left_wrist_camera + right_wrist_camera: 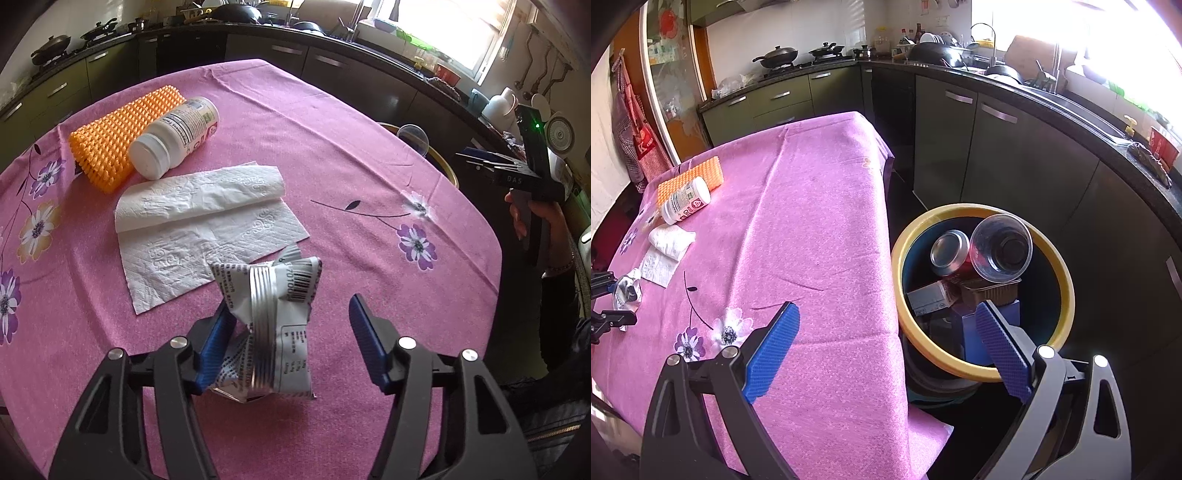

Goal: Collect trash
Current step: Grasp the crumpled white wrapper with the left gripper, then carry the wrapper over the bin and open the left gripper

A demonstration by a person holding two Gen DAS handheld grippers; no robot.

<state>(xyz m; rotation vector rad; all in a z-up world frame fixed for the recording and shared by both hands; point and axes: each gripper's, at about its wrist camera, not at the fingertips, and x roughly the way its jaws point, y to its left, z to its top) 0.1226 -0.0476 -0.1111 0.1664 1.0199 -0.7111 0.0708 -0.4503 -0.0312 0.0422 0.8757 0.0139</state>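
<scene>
Several items are already sitting in the yellow-rimmed bin (1067, 295) right of the table (332, 147): a can (947, 254), clear cup (1001, 247) and small boxes. Still lying on the cloth are a tissue (207, 221), bottle (173, 140) and orange mat (118, 136). The left gripper (291, 332) is straddling the crumpled wrapper (266, 325) at the near edge, jaws apart, only its left pad touching; the right gripper (886, 343) is hovering spread and empty.

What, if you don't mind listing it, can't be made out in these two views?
- Left wrist view: the wrapper lies between the open left gripper; its underside and small print are unreadable.
- Right wrist view: the trash bin bottom is hidden by rubbish and a finger of the right gripper.
- The bottle label is too small.
</scene>
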